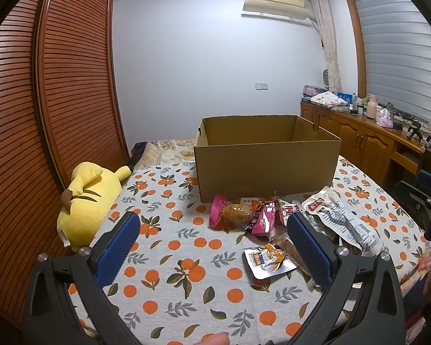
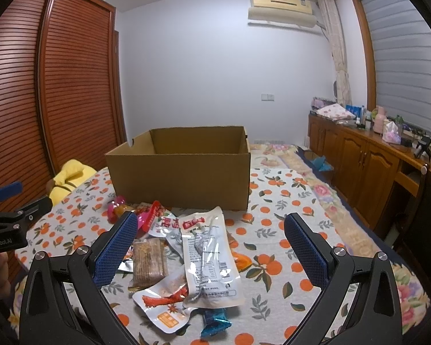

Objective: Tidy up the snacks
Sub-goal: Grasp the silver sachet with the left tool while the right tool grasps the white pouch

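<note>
Both grippers spread wide, nothing held. The left gripper [image 1: 214, 230] hovers over the orange-print cloth [image 1: 169, 287], w/ bare cloth between its pads; the right gripper [image 2: 211, 231] hovers right above the snack pile.

Snacks lie loose on the cloth, in a heap just in front of the cardboard box [image 2: 181, 178], which stands open-topped and, as far as the view reaches, looks empty. Topmost is the long clear-and-white packet [image 2: 208, 256] — it sits between the right gripper's fingers, long axis running roughly away from the camera toward the box, so about parallel to the pads. Beside it on the left: a brown bar packet [image 2: 149, 261]; nearer the camera a white pouch w/ red print [image 2: 163, 302] and a blue wrapper [image 2: 215, 320], partly tucked under. A pink packet [image 1: 230, 214] lies nearest the box front, closer to the left gripper's side.

The relation that matters: the pile is straight ahead and below the right gripper, off to the right of the left one — so the right is prob. the nearer tool for the long packet. Closing across its short width should work w/o turning the wrist; then forward and up over the box's near wall.

A yellow plush toy [image 1: 86, 201] lies at the cloth's left edge, well apart from the pile.
</note>
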Motion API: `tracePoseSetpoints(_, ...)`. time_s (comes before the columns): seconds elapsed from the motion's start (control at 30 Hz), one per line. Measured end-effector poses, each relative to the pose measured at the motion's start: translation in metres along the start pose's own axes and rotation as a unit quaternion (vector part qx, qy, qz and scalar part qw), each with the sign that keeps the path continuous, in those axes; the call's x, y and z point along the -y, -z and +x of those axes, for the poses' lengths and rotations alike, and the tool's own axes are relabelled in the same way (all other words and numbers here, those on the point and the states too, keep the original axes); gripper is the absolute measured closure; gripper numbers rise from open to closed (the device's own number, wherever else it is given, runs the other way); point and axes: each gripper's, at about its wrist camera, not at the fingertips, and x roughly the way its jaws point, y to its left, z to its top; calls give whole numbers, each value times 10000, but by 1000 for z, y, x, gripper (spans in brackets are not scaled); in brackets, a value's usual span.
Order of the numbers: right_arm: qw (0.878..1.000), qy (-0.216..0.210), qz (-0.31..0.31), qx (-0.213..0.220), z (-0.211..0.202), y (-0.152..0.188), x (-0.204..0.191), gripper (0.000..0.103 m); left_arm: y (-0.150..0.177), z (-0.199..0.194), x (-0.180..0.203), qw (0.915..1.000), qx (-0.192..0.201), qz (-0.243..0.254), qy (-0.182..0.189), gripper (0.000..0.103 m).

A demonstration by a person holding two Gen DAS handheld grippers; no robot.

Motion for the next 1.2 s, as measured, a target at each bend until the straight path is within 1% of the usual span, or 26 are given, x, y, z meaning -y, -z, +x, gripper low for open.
tracePoseSetpoints(0.23, 9998, -95, -9, -157, 7, 6, 4, 0, 4, 7, -1, 9999, -54, -42, 152, 0)
tracePoseSetpoints(0.37, 9992, -143, -77, -355, 17, 13, 7, 0, 10, 18, 2, 9990, -221, -8, 386, 0)
tracePoseSetpoints(0.5, 9971, -306, -180, -674, 32, 22, 12, 1, 17, 33, 11, 9970, -454, 164, 607, 0)
tracePoseSetpoints(0.57, 9951, -351, -283, -875, 42, 28, 13, 1, 20, 41, 17, 9954, -606, 277, 687, 0)
tracePoseSetpoints(0.63, 9930, -395, -363, -1052, 51, 31, 14, 4, 24, 48, 23, 9936, -740, 379, 766, 1)
tracePoseSetpoints(0.7, 9902, -509, -382, -1244, 62, 33, 17, 4, 28, 57, 28, 9915, -890, 462, 834, 1)
tracePoseSetpoints(0.93, 9813, -835, -406, -1688, 91, 31, 22, 6, 38, 78, 35, 9840, -1310, 682, 995, 1)
tracePoseSetpoints(1.07, 9758, -951, -460, -1916, 108, 31, 22, 6, 38, 90, 35, 9802, -1527, 679, 1066, 1)
tracePoseSetpoints(1.2, 9692, -1037, -542, -2167, 126, 34, 22, 9, 40, 102, 36, 9767, -1702, 697, 1108, 2)
